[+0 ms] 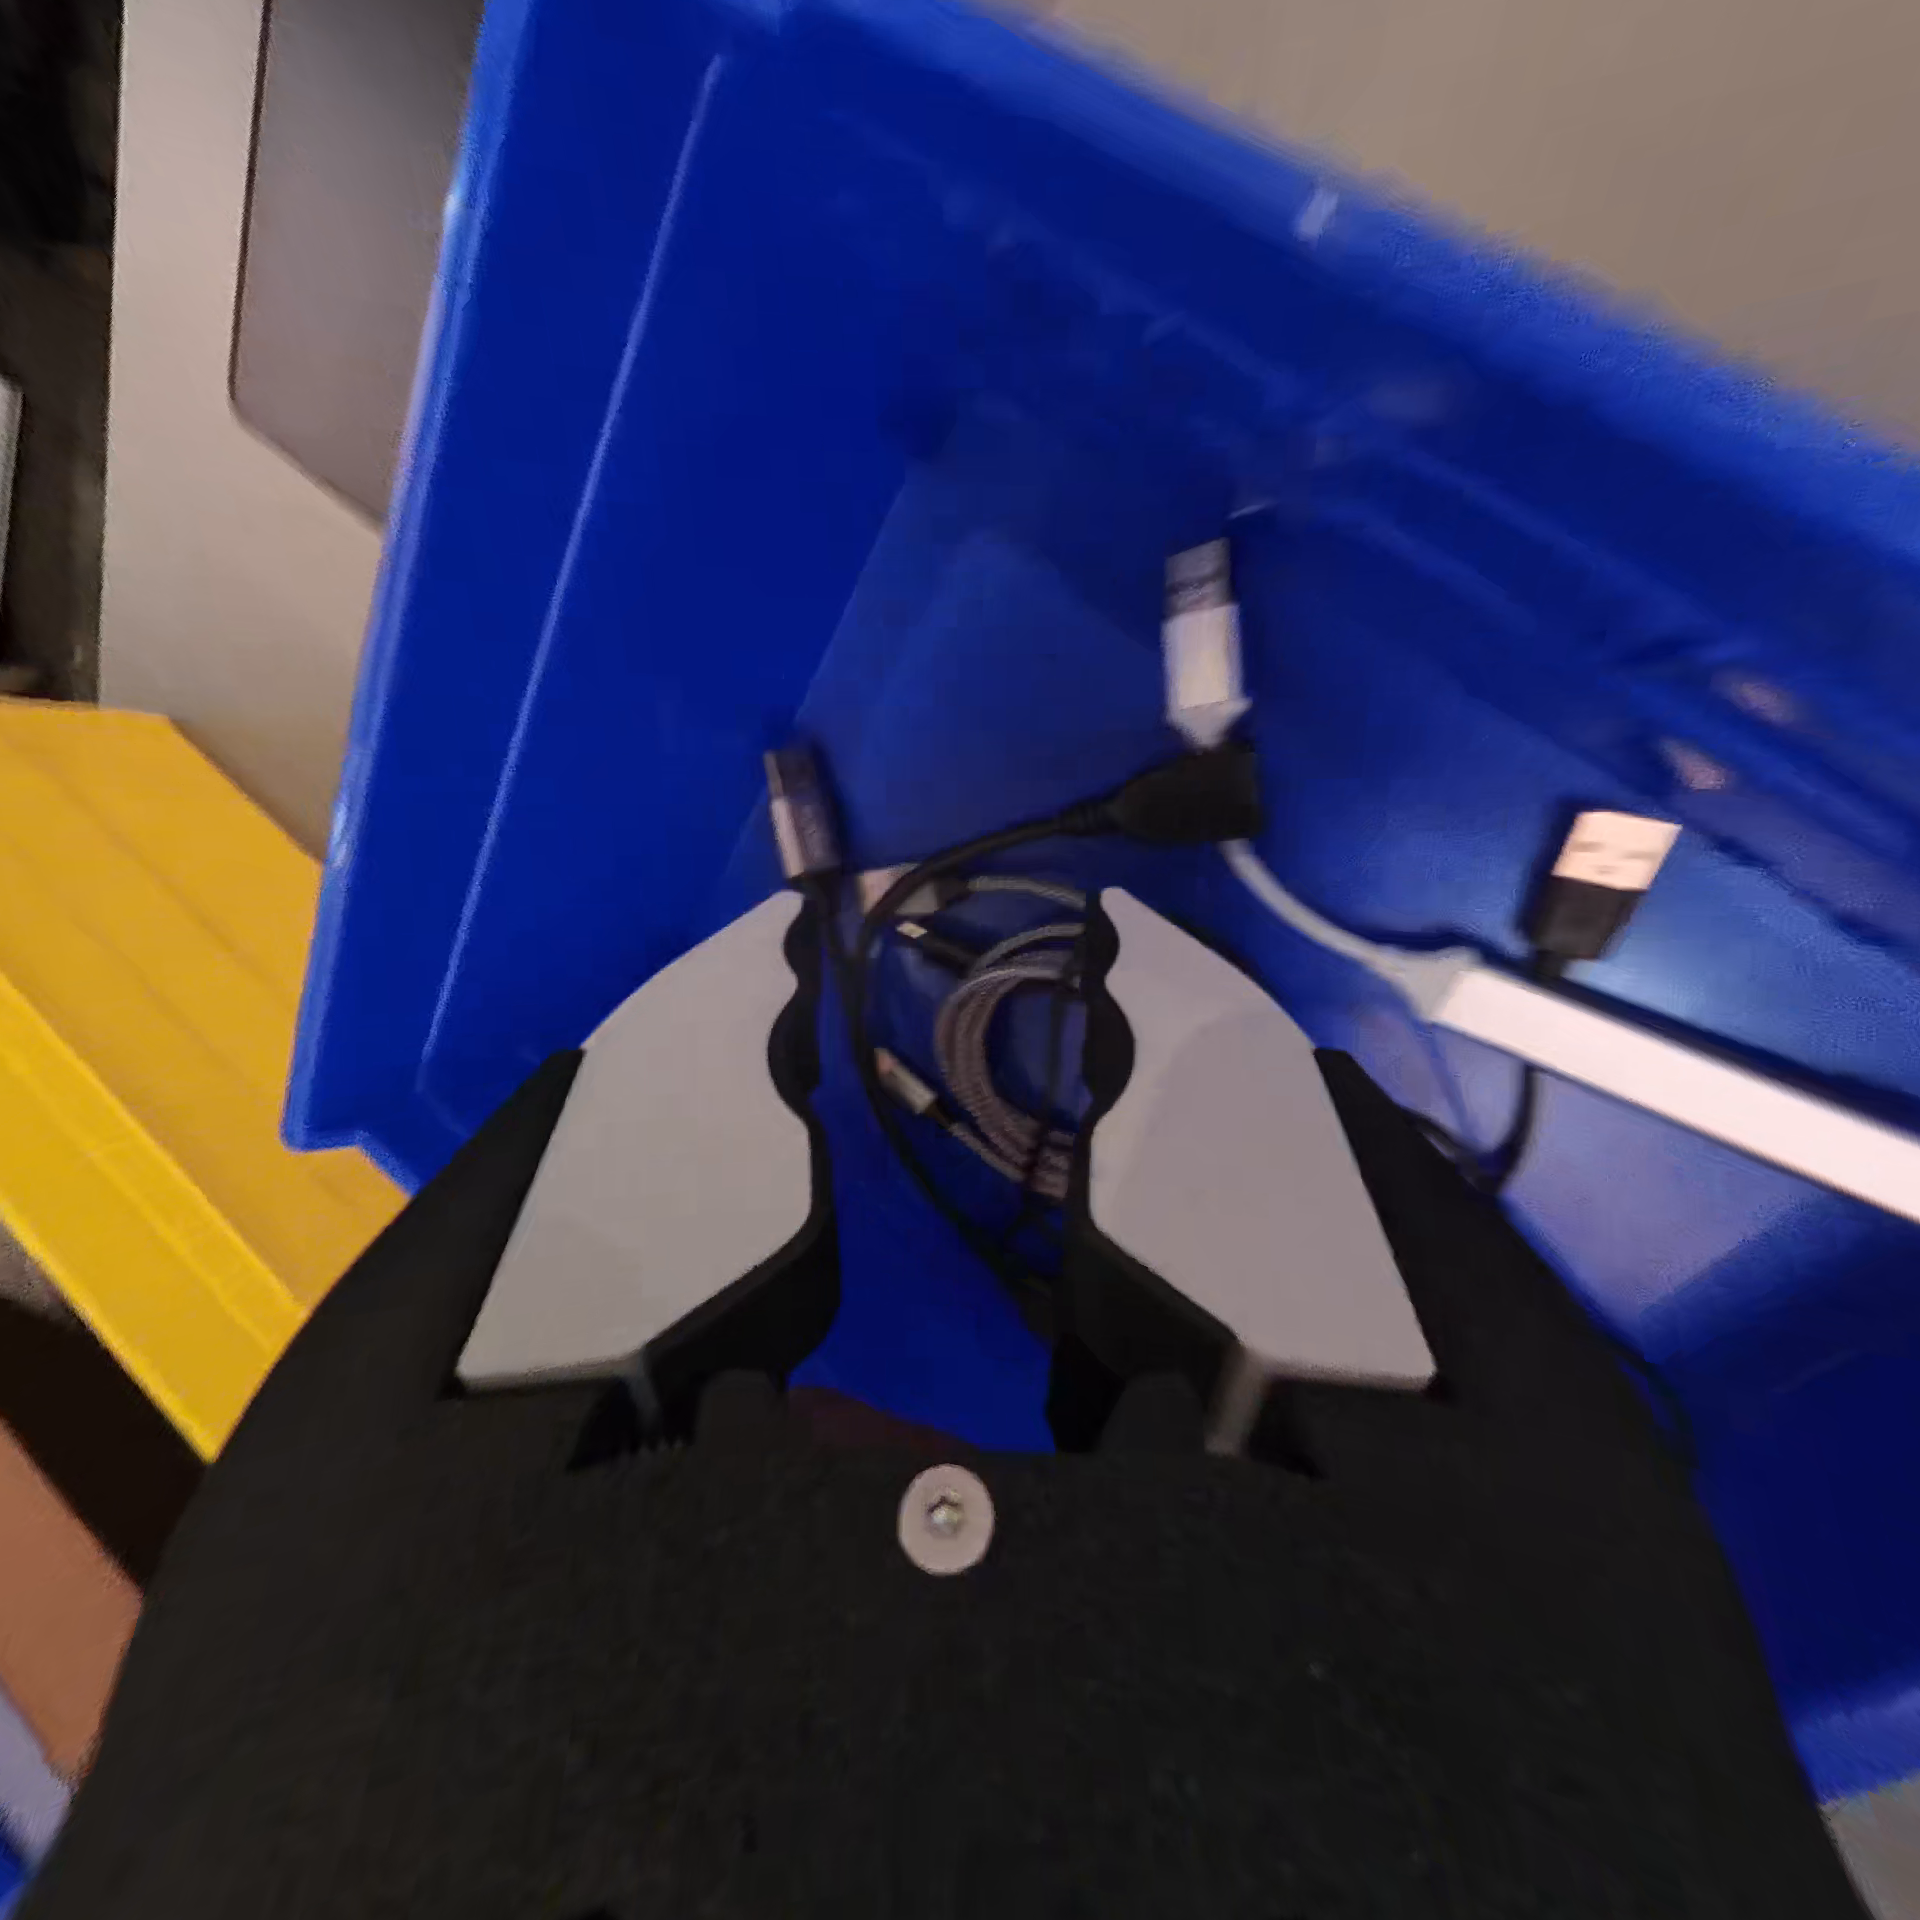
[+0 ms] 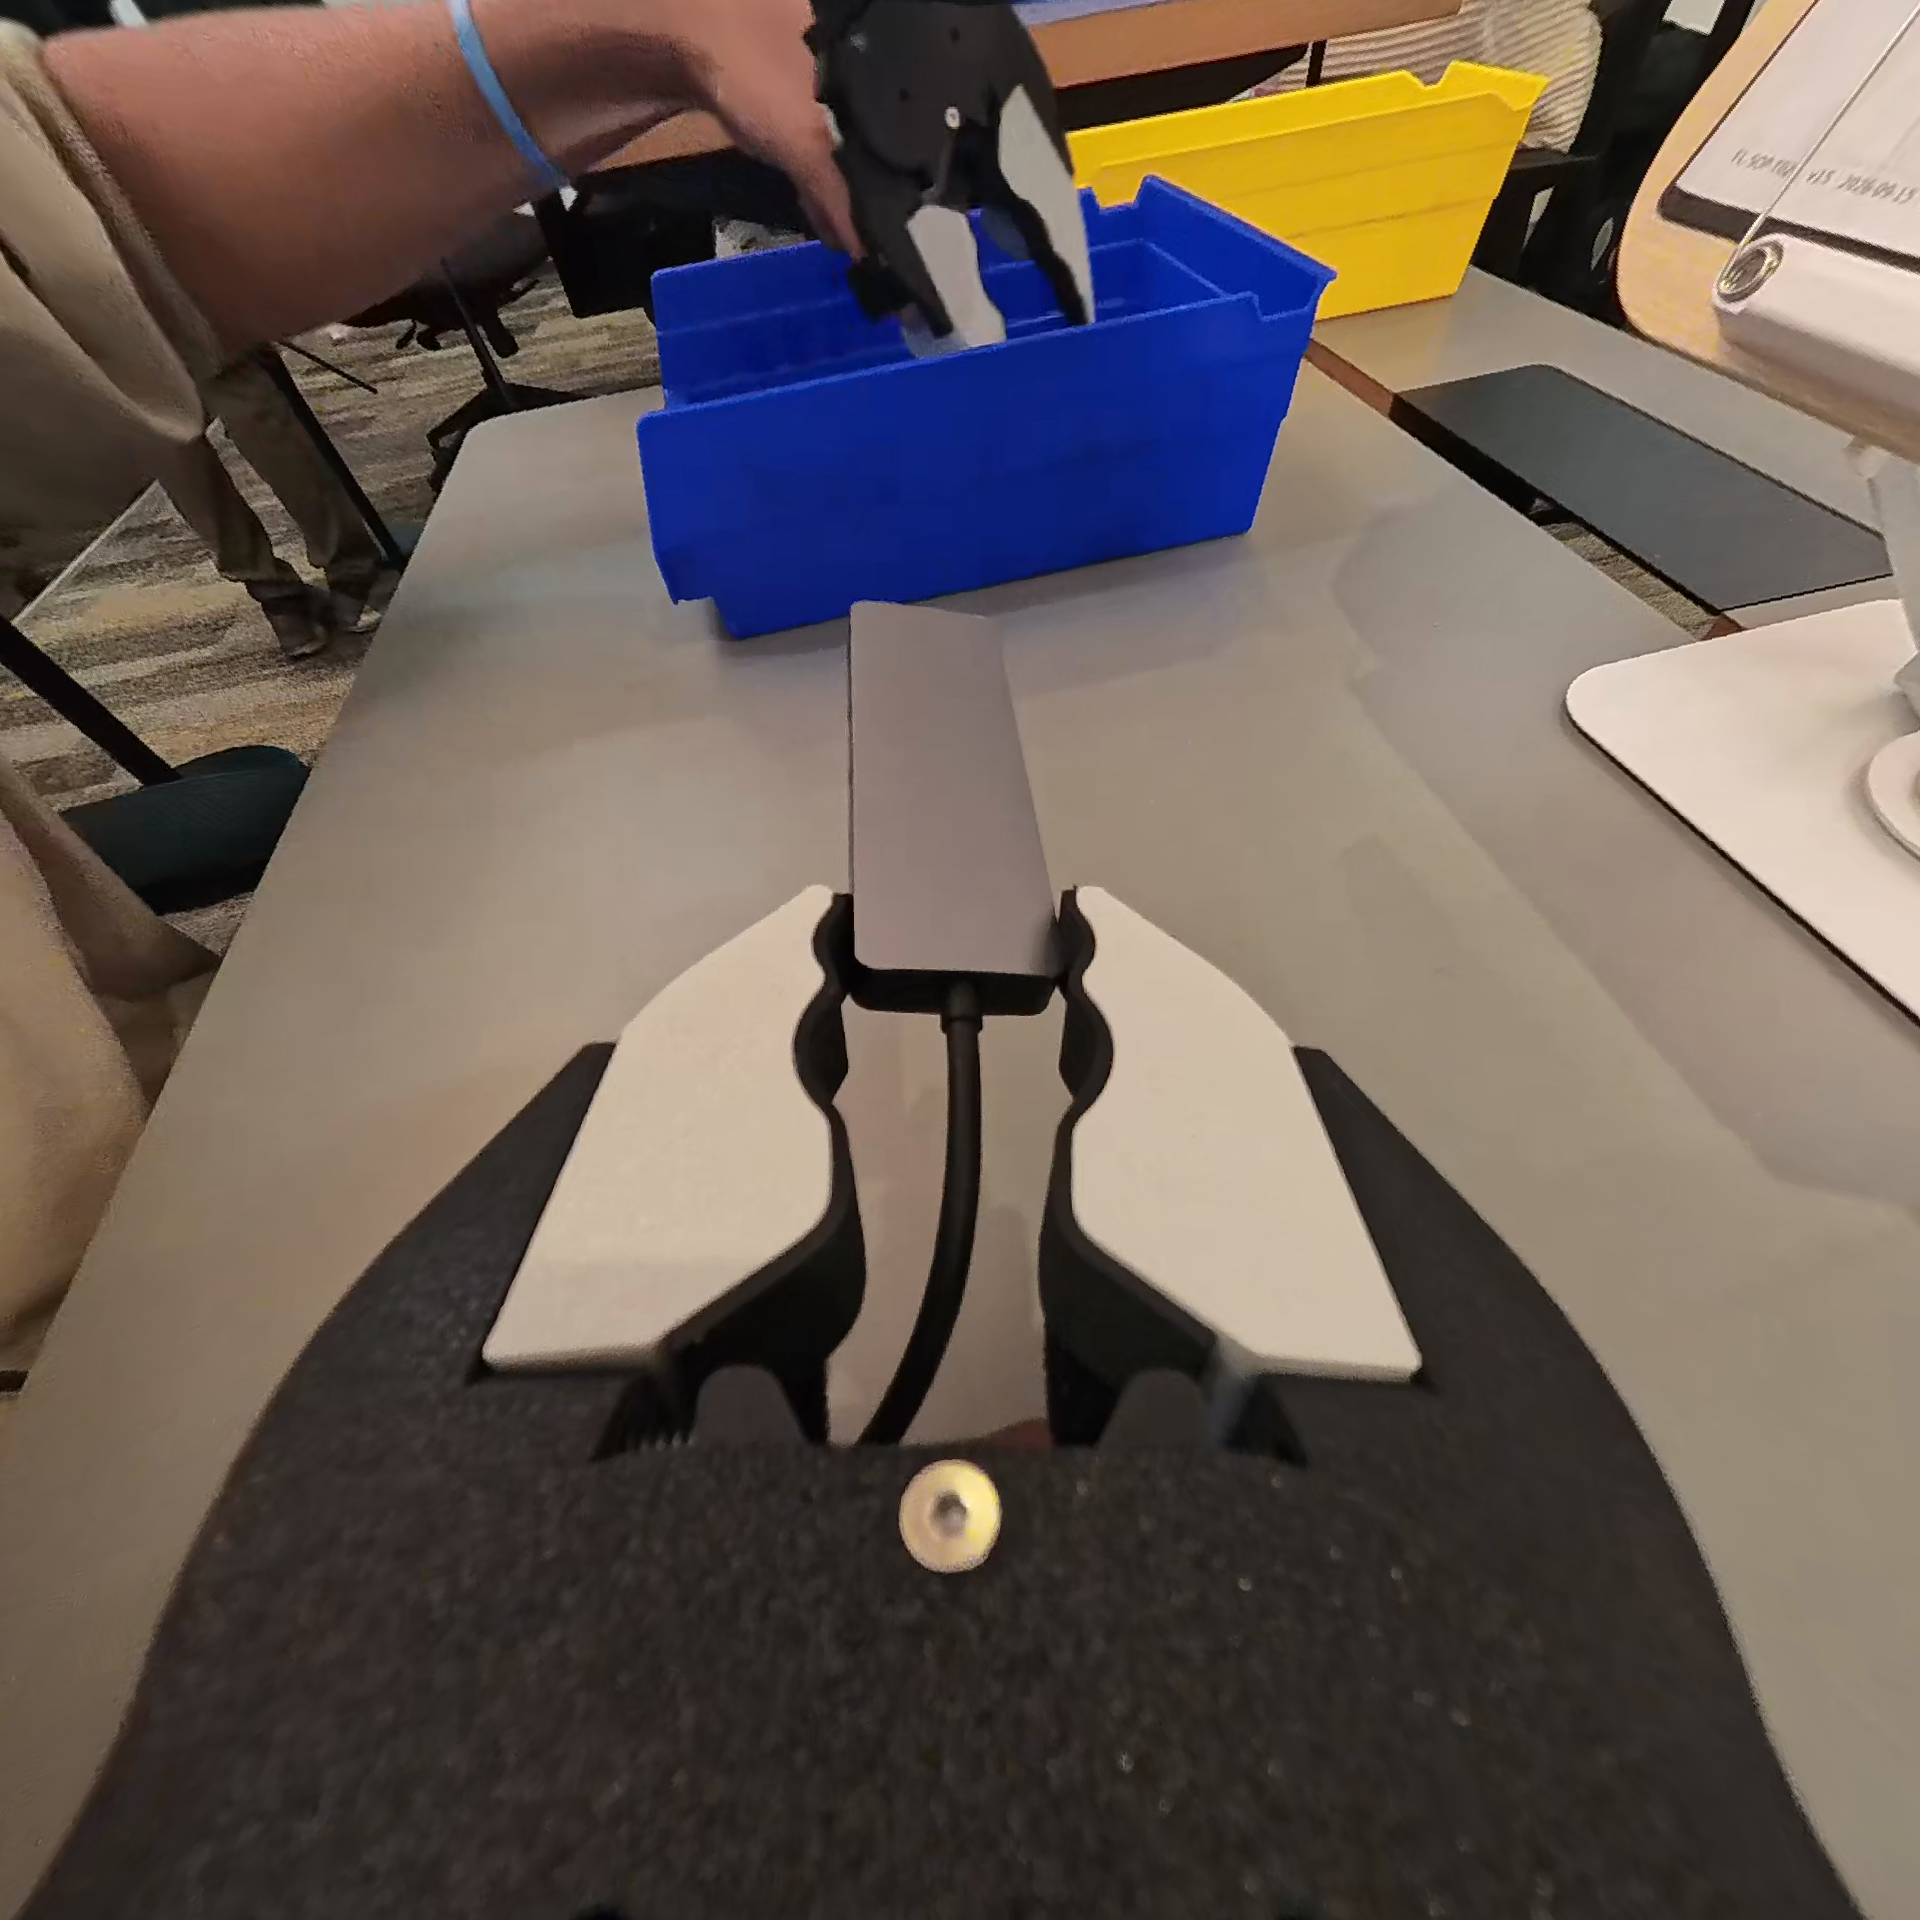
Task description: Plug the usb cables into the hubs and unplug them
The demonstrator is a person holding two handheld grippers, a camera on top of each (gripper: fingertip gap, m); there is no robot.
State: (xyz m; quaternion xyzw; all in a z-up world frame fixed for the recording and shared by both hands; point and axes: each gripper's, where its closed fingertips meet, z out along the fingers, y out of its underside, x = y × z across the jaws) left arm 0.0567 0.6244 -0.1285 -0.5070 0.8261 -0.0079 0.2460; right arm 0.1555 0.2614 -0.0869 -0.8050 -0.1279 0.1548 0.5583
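Reaching my left gripper [image 1: 951, 935], fingers apart, into the blue bin [image 1: 623, 623], I should pinch one plug [image 1: 802, 816] just ahead squarely; my right gripper [image 2: 951, 940] clamps the hub [image 2: 935, 769].

Glossy blue plastic bin [image 2: 966, 499]; matt, seemingly metal hub [image 2: 940, 790]; smooth grey table [image 2: 1351, 831].

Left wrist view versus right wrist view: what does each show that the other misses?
Only the left wrist view shows the bin's contents: tangled USB cables, a white hub, and the open left claw above them. Only the right wrist view shows the right claw shut on a grey hub over the grey table, plus the person's hand. Both show the blue bin and a yellow bin.
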